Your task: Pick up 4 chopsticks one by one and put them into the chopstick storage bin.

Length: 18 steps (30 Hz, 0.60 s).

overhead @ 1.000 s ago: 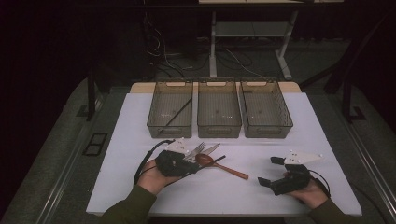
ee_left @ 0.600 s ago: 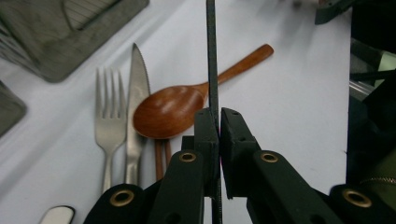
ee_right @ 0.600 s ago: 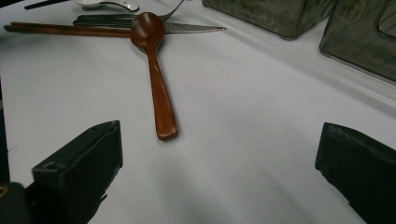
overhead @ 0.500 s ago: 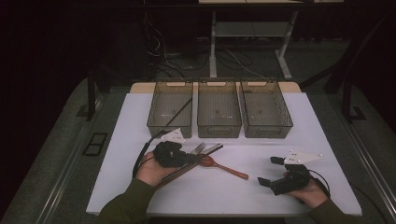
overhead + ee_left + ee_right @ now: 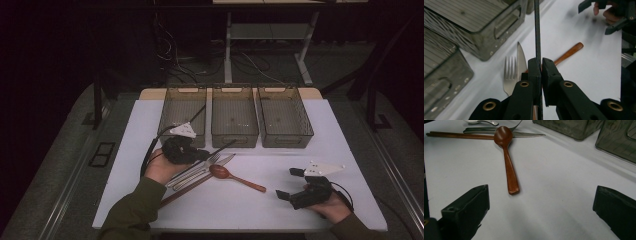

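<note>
The thin black chopstick-like rod point(image 5: 538, 30) is clamped between the jaws of the left hand-held gripper point(image 5: 541, 65), which are closed on it near one end; the rod projects forward from the jaws toward the middle smoke-tinted plastic bin point(image 5: 235, 116), its tip near that bin's front wall, apparently raised off the white surface point(image 5: 310, 150). Holding it by the end leaves the free length clear to be tipped over a bin rim, so the step in hand is judged to be a transfer into one of the bins. Directly beneath the rod lie the silver metal fork point(image 5: 509, 72) and the serrated silver table knife point(image 5: 521, 61), side by side; the reddish-brown wooden spoon point(image 5: 506, 155) crosses them with its bowl resting on the knife and its handle pointing away from the rod toward the right hand-held gripper point(image 5: 541, 210). A brown wooden chopstick point(image 5: 459, 135) lies alongside the fork and knife, on the side away from the bins. The left bin point(image 5: 184, 114) and the right bin point(image 5: 285, 116) flank the middle one, beyond the rod. The right hand-held gripper rests well apart from the rod with its jaws wide apart and nothing between them, presumably kept ready for the spoon.
</note>
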Motion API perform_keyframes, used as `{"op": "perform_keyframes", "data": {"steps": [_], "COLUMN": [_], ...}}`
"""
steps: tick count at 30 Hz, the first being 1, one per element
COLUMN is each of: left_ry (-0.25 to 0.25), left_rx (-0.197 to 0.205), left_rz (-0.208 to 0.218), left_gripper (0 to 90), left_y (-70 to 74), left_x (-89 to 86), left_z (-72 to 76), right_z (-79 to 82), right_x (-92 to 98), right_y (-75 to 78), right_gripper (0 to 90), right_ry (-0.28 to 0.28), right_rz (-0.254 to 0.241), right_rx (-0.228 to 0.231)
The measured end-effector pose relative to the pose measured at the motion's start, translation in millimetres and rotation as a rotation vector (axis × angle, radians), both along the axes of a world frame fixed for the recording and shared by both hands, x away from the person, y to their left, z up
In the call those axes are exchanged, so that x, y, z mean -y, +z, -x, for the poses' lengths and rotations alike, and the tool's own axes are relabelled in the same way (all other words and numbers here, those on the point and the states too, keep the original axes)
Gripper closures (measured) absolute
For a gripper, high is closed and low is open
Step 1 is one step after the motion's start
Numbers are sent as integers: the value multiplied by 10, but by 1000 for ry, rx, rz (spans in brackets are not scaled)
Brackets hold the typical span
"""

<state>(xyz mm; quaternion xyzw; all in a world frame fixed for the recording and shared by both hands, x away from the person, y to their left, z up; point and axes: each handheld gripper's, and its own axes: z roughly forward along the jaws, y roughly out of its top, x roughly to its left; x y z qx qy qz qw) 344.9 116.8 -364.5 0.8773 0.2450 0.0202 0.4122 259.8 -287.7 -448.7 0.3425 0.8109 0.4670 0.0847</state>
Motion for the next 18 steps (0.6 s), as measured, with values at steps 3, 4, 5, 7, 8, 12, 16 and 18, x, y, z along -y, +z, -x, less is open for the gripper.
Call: {"op": "perform_keyframes", "data": {"steps": [3,4,5,7,8,12,16,18], "left_ry": [10,14,17,29,32,55,78,89], "left_rx": [4,7,10,15,22,34,42,42], "left_rz": [-4,-5,-6,-6,-10,-11,-15,-19], "left_gripper": [853,853,853,853,853,853,853,853], "left_y": [48,64,78,108,123,186,242,268], "left_x": [-7,-9,-11,-14,-16,-24,-33,-36], "left_z": [-60,-83,-104,-142,-164,-248,-348,-408], "right_z": [-1,-1,0,-4,-3,-6,-8,-9], "right_x": [1,1,0,4,4,3,3,3], "right_y": [0,-1,0,0,1,-3,-6,-6], "right_gripper": [6,6,6,6,6,6,7,6], "right_ry": [-1,-1,0,1,0,-3,-3,-3], "right_rz": [1,1,0,-1,-1,3,5,4], "right_rx": [2,3,2,6,5,5,6,6]}}
